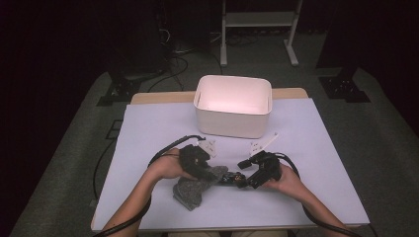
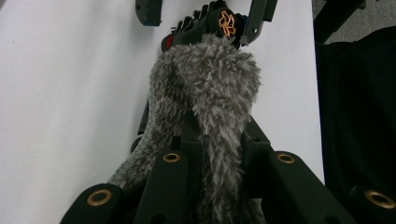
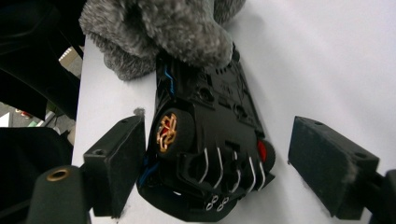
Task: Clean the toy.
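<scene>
Sock (image 2: 210,93) covers the far end of a black part (image 3: 205,135); what lies under the fluff is hidden. Sock is grey and fuzzy, at the table's (image 1: 316,148) near middle, clenched in the left gripper (image 2: 210,140). Right gripper (image 3: 215,163) is spread wide around the part, pads apart from it. White bin (image 1: 233,105) stands well behind; bare table either side.

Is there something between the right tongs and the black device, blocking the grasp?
Nothing visible does. In the right gripper view, the right tongs are open with the black device directly between the jaws, bare table at both sides. The grey fuzzy cloth covers only its far end, where the left tongs pinch the cloth.
</scene>
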A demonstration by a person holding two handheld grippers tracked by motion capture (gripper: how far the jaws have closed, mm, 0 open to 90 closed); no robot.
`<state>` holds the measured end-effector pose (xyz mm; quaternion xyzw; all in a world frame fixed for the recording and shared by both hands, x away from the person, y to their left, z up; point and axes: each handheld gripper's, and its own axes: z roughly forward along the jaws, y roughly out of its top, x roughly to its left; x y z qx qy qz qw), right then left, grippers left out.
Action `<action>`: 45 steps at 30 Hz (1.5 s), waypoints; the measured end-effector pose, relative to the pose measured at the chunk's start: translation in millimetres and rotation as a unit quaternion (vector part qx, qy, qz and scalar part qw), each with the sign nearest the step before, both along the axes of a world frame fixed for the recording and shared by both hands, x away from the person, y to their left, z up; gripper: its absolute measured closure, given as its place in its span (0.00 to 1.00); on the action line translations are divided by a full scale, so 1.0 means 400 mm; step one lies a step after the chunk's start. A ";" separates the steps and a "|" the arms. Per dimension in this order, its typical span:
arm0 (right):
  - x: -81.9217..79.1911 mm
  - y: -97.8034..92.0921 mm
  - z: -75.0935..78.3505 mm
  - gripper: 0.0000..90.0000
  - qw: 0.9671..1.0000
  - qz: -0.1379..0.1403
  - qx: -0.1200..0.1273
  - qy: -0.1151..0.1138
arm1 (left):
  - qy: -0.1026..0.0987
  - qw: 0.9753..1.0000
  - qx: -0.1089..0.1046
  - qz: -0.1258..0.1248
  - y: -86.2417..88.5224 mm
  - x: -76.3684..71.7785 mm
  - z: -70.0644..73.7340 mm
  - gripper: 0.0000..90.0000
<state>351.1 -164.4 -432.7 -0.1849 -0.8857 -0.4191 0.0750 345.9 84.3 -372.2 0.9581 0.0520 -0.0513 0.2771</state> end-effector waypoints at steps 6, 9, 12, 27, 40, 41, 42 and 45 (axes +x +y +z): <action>-0.020 0.018 -0.020 0.16 1.000 0.010 -0.024 0.007 | 0.012 1.000 0.013 -0.019 0.000 -0.029 -0.017 0.85; -0.029 0.024 -0.032 0.16 0.999 0.013 -0.033 0.008 | 0.018 0.999 0.015 -0.025 0.001 -0.039 -0.029 0.85; -0.039 0.032 -0.045 0.16 0.999 0.018 -0.045 0.005 | 0.026 0.999 0.018 -0.030 0.002 -0.047 -0.045 0.85; -0.064 0.036 -0.052 0.26 0.994 0.059 -0.058 -0.069 | 0.026 0.999 0.001 -0.019 0.010 -0.032 -0.054 0.84; -0.050 0.017 -0.057 0.26 0.988 0.065 -0.069 -0.124 | 0.015 1.000 0.010 0.003 -0.026 0.029 -0.044 0.84; -0.050 0.017 -0.057 0.26 0.988 0.065 -0.069 -0.124 | 0.015 1.000 0.010 0.003 -0.026 0.029 -0.044 0.84; -0.052 0.016 -0.059 0.26 0.989 0.061 -0.062 -0.119 | 0.016 1.000 0.009 0.000 -0.048 0.028 -0.049 0.84; -0.052 0.016 -0.060 0.26 0.988 0.063 -0.066 -0.128 | 0.012 1.000 0.009 -0.012 -0.074 0.027 -0.052 0.84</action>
